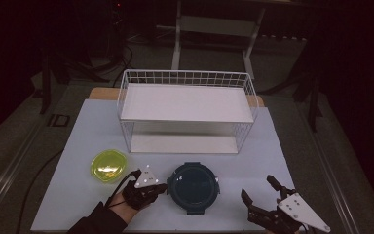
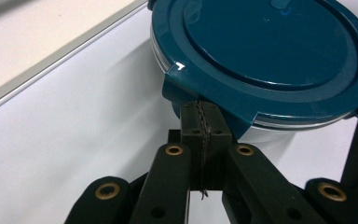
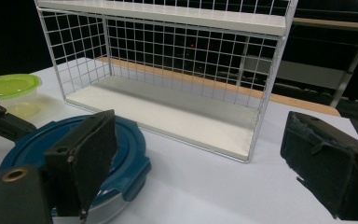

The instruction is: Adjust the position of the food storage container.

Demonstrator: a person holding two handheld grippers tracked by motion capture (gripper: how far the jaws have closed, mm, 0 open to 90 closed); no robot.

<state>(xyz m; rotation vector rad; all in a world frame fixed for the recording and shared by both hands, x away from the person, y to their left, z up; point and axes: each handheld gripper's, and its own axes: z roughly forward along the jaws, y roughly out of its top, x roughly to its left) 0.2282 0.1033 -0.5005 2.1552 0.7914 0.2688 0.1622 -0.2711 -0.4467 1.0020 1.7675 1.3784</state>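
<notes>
A round container with a dark blue lid (image 1: pixel 193 186) stands at the front middle of the white table (image 1: pixel 78 195). My left gripper (image 1: pixel 163 187) lies at its left side. Seen from the left gripper view, the left gripper (image 2: pixel 202 122) is shut with nothing between its jaws, and its tips sit against a latch tab under the blue lid's (image 2: pixel 265 51) rim. My right gripper (image 1: pixel 259 189) is open to the right of the container, apart from it. In the right gripper view, the right gripper (image 3: pixel 205 163) has its jaws spread wide, with the blue lid (image 3: pixel 126 140) behind the left jaw.
A white wire rack (image 1: pixel 187 111) with two shelves stands at the middle back of the table; the same rack (image 3: pixel 177 93) rises ahead in the right gripper view. A small container with a yellow-green lid (image 1: pixel 108 165) sits front left. Dark floor and cables surround the table.
</notes>
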